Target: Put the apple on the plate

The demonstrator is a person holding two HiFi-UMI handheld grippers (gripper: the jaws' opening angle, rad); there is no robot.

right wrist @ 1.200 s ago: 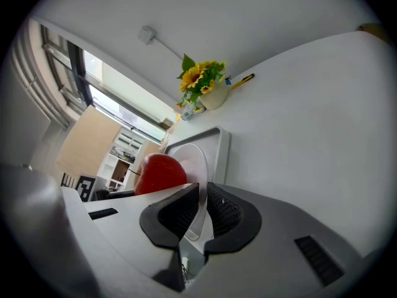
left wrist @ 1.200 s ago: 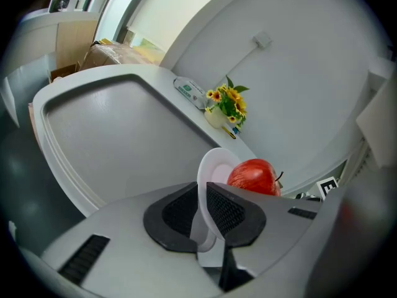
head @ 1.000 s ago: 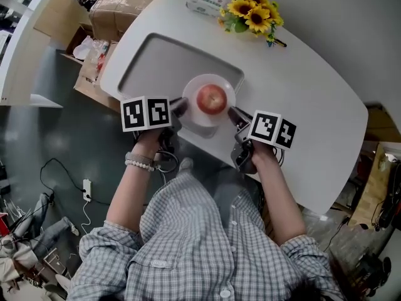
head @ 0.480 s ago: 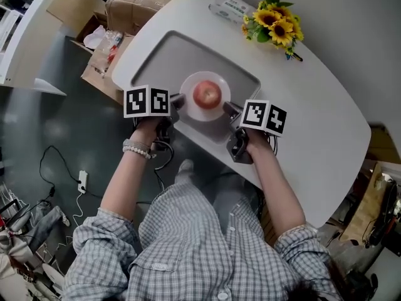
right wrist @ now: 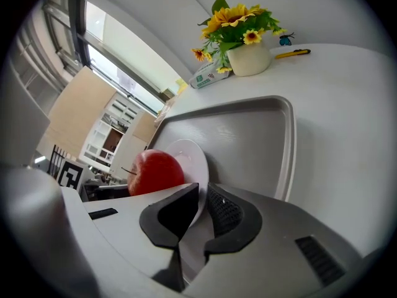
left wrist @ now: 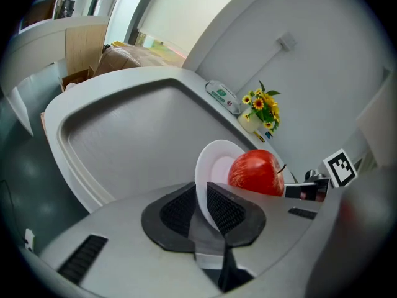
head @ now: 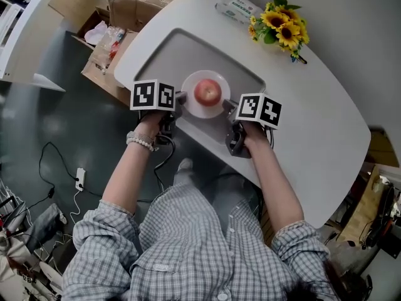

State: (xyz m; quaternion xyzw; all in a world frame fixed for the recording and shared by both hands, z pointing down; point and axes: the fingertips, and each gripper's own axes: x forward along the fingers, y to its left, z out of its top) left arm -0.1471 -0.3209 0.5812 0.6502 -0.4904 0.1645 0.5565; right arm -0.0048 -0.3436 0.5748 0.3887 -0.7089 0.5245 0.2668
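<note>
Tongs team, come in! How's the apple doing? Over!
Left tongs shut on plate rim, right tongs too. Apple sits on plate. Nothing in the way.

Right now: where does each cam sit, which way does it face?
Head view: on the person's head, steeply down onto apple and plate; shows forearms, left tongs, right tongs.
Left gripper view: on left tongs, facing right tongs; jaws shut on plate rim.
Right gripper view: on right tongs, facing left tongs; jaws shut on opposite rim.
Shared: all show apple, plate.
</note>
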